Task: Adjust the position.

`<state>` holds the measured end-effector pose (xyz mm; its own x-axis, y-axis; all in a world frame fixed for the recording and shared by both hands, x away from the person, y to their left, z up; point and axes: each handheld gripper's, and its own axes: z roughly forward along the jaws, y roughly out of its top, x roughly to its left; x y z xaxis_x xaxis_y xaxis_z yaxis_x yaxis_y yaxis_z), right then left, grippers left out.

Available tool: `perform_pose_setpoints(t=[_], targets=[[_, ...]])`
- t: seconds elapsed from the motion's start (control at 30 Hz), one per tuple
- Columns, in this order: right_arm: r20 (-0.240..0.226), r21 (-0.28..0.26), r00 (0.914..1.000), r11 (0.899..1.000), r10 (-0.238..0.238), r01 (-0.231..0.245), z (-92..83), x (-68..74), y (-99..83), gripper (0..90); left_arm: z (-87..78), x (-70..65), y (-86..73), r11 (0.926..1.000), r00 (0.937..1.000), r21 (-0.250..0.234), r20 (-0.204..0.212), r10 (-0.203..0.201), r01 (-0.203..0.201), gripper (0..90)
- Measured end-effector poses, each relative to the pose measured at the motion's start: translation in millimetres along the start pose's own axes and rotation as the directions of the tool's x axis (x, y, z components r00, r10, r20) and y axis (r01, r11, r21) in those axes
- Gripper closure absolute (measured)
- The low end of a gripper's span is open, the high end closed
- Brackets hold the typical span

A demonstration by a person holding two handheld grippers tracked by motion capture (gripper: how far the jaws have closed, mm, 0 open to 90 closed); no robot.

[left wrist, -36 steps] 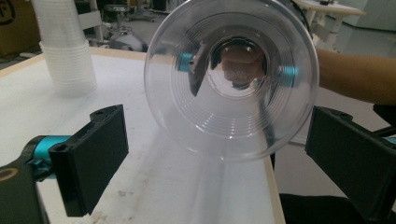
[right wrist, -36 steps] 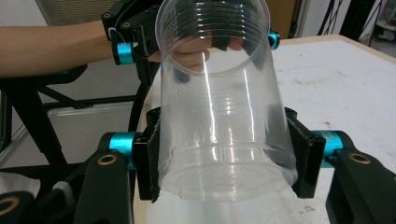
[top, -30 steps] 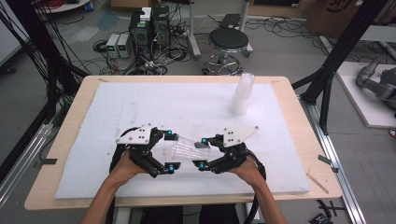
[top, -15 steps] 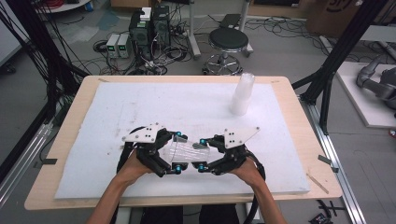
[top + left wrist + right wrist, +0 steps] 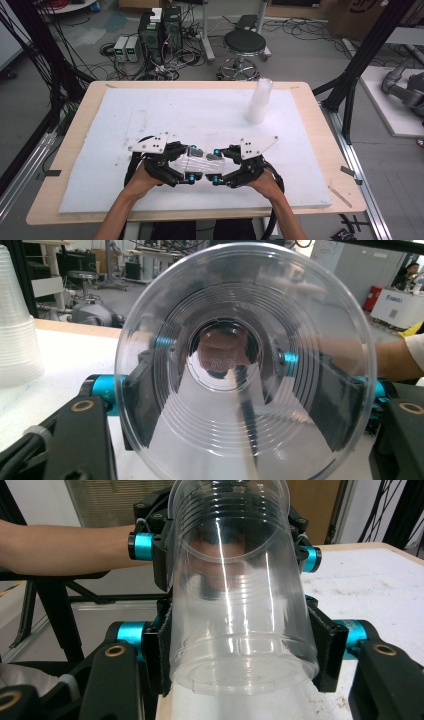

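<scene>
Clear plastic cup [image 5: 200,161], 1 of it in hand, lies on its side in the air just above the white foam pad [image 5: 150,115] on the bench [image 5: 320,130], held between both tongs near the front edge. Left tongs [image 5: 189,164] meet it from the wide mouth end, right tongs [image 5: 216,165] from the base end.

Right tongs clamped on the cup: right gripper view shows both black pads pressed flat on the cup's wall near its base [image 5: 240,650]. Left tongs have just been closing with the cup between them; in the left gripper view the jaws sit at either side of the cup [image 5: 245,365], seen through the clear wall, and in the right gripper view the left tongs [image 5: 220,550] hug the rim end, pads on the wall.

Counts: 2 tongs, 2 hands, 1 held cup, 1 stack of clear cups [image 5: 259,101] standing mouth down at the far right of the pad, well apart from the hands. How many cups are in that stack I cannot tell; the ribs blur together. Same stack is cut off at the left edge of the left gripper view [image 5: 17,325].

1 round black stool [image 5: 243,44] and 2 computer towers [image 5: 161,27] on the floor behind the bench.

Hard to make out: whether the held cup is single or 2 nested.
</scene>
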<state>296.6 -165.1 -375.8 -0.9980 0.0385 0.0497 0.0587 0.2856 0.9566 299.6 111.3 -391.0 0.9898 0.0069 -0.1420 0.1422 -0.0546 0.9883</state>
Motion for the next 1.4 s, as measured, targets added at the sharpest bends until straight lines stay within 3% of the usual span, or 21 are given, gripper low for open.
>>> perform_pose_setpoints(t=[0.1,0.13,0.2,0.27,0.43,0.63,0.73,0.87,1.0,1.07,1.1,1.13,1.23,1.27,1.3,1.33,1.37,1.4], targets=[[0.003,0.001,1.0,1.0,-0.001,0.001,0.1,-0.3,-0.1,40.9,-0.1,0.0,0.0,1.0,1.0,0.003,-0.005,0.002,-0.002,30.5],[0.004,0.003,1.0,1.0,0.0,0.0,0.3,-0.3,-0.1,37.3,-0.2,0.1,0.0,1.0,1.0,0.005,-0.009,0.001,-0.001,30.5],[-0.005,0.0,0.9994,0.999,0.034,-0.034,2.4,-0.7,-0.3,18.6,-0.3,0.2,0.0,0.9999,0.9999,0.01,-0.016,0.001,-0.001,30.5],[-0.006,0.021,0.9986,0.998,0.052,-0.052,4.5,-0.4,0.0,15.0,-0.1,0.0,-0.2,0.9999,0.9999,0.017,-0.016,0.001,-0.001,30.5],[0.008,0.02,0.9986,0.998,0.053,-0.053,4.3,-1.2,-0.5,15.0,-0.9,-0.9,0.2,0.9996,0.9999,0.027,-0.015,0.005,-0.005,30.4],[0.043,0.019,0.9977,0.998,0.052,-0.053,1.5,-0.9,-2.1,15.0,-3.8,-1.2,2.0,0.9989,0.9989,0.047,-0.046,0.011,-0.009,30.4],[0.074,0.015,0.9951,0.998,0.065,-0.066,-3.3,-0.9,-8.2,14.9,-7.0,-0.1,6.6,0.9947,0.9964,0.102,-0.081,0.024,-0.015,30.5],[0.144,0.016,0.9849,0.995,0.096,-0.1,-13.6,-0.8,-22.7,15.0,-9.6,3.3,14.6,0.9813,0.9914,0.192,-0.124,0.043,-0.019,30.5],[0.253,0.029,0.9597,0.99,0.124,-0.135,-23.1,-2.0,-35.3,15.0,-9.7,9.8,23.1,0.9535,0.985,0.301,-0.157,0.071,-0.021,30.4],[0.306,0.03,0.9411,0.987,0.143,-0.16,-28.2,-1.8,-41.1,15.0,-9.7,13.9,26.7,0.9397,0.9819,0.342,-0.172,0.079,-0.016,30.3],[0.35,0.032,0.9266,0.987,0.138,-0.159,-30.4,-3.0,-44.0,15.0,-9.5,16.9,28.9,0.9275,0.9802,0.374,-0.181,0.082,-0.008,30.3],[0.387,0.04,0.9101,0.984,0.147,-0.176,-33.3,-3.1,-47.5,15.0,-9.0,18.8,30.1,0.9201,0.9795,0.392,-0.182,0.085,-0.007,30.3],[0.452,0.048,0.8758,0.976,0.169,-0.213,-38.1,-5.1,-55.8,15.0,-6.7,23.8,35.5,0.8856,0.977,0.464,-0.192,0.092,0.008,30.3],[0.473,0.049,0.8635,0.973,0.176,-0.225,-39.5,-5.3,-58.8,15.0,-5.6,25.8,38.0,0.8705,0.9765,0.492,-0.191,0.101,0.006,30.3],[0.496,0.05,0.8513,0.973,0.171,-0.225,-41.0,-5.8,-62.6,15.0,-4.7,26.7,39.1,0.8646,0.9758,0.502,-0.194,0.102,0.01,30.3],[0.509,0.049,0.8431,0.972,0.172,-0.228,-41.8,-6.0,-64.8,15.0,-3.9,28.0,41.3,0.8513,0.9751,0.524,-0.196,0.104,0.014,30.3],[0.533,0.053,0.8279,0.97,0.175,-0.239,-42.4,-5.9,-67.3,15.0,-3.1,29.5,43.3,0.8388,0.9749,0.544,-0.195,0.108,0.016,30.3],[0.557,0.057,0.8127,0.968,0.172,-0.244,-43.2,-6.2,-69.9,15.0,-2.3,31.2,46.0,0.8166,0.9732,0.577,-0.193,0.124,0.01,30.3]])
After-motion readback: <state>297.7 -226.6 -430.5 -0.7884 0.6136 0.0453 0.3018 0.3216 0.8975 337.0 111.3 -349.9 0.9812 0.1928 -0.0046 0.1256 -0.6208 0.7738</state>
